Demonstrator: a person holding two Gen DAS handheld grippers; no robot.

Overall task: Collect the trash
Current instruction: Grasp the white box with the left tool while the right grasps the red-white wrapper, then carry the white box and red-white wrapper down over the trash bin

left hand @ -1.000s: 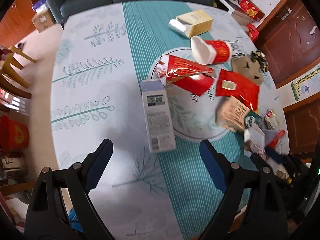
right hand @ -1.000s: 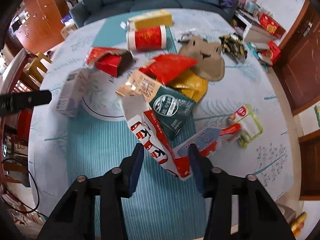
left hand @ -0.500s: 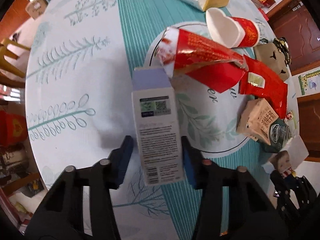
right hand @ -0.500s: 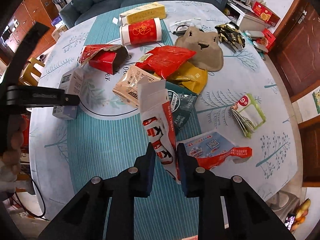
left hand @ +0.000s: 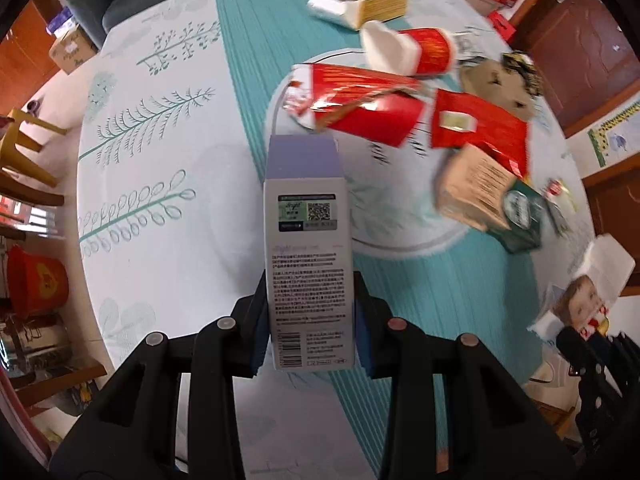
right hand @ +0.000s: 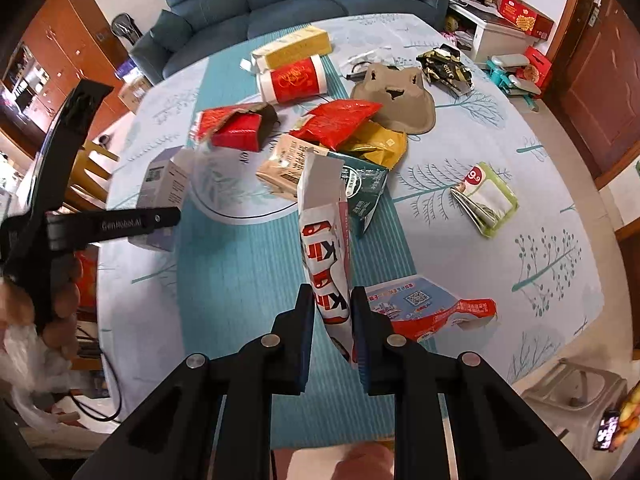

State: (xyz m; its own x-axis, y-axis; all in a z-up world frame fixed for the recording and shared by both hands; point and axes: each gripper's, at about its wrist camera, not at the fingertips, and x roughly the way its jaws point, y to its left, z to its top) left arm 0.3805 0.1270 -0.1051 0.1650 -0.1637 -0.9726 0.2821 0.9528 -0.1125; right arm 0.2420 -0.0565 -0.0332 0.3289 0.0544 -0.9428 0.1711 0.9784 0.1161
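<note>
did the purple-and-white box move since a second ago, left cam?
Yes. The box lay flat beside the round print on the tablecloth; the left claw has closed on it and lifted it off the cloth.

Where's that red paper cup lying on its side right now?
In the right wrist view the red paper cup lies toward the far side of the table, just in front of the yellow box and behind the torn red carton.

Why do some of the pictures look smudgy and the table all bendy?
Left wrist view: the held box is sharp, but the red wrappers and brown packet behind smear from motion blur. Right wrist view: mostly crisp, only the hand at the left edge is blurry. Both views: the fisheye lens bulges the table round and darkens the corners.
</note>
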